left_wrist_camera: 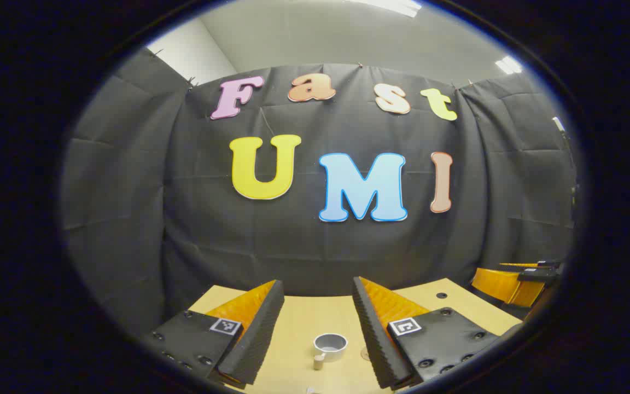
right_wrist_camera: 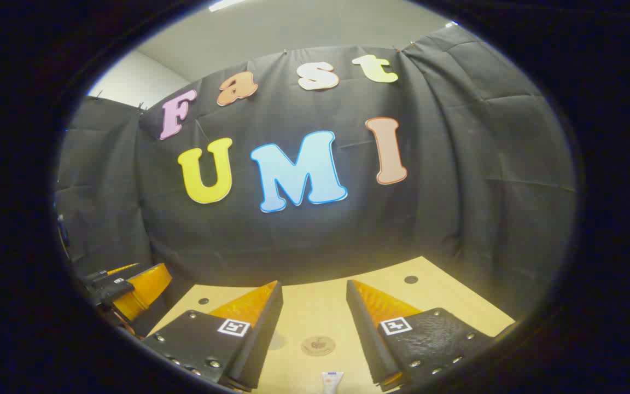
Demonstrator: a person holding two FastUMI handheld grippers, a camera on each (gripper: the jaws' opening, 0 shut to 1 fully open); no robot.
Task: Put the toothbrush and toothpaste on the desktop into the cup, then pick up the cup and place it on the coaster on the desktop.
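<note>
Cup (left_wrist_camera: 331,346) sits low in the middle of the left gripper view, on the pale wooden desk (left_wrist_camera: 315,317), a grey mug seen from above with its handle pointing toward the lower left. It lies between the two fingers of the left gripper (left_wrist_camera: 318,301), ahead of them and touching neither; the fingers stand wide apart and hold nothing. A sliver of something pale shows at the very bottom edge of that view, below the cup, too cut off to name. At the far right of the same view the right gripper (left_wrist_camera: 517,279) appears near the desk's edge, well apart from the cup.

In the right gripper view the left gripper (right_wrist_camera: 129,284) appears at the far left edge, beside the desk. Moving right, the right gripper's own fingers rise from the bottom of the frame, spread wide with nothing between them but bare desk. Centred between them, a little ahead of the tips, lies the coaster (right_wrist_camera: 318,345), a flat round brownish disc on the desk surface. Below it, at the bottom edge of the frame, the end of the toothpaste (right_wrist_camera: 332,379) tube shows, white with a blue and orange band, lying nearer the camera than the coaster and between the finger bases, touching neither. A small dark hole (right_wrist_camera: 410,279) marks the desk toward the upper right
</note>
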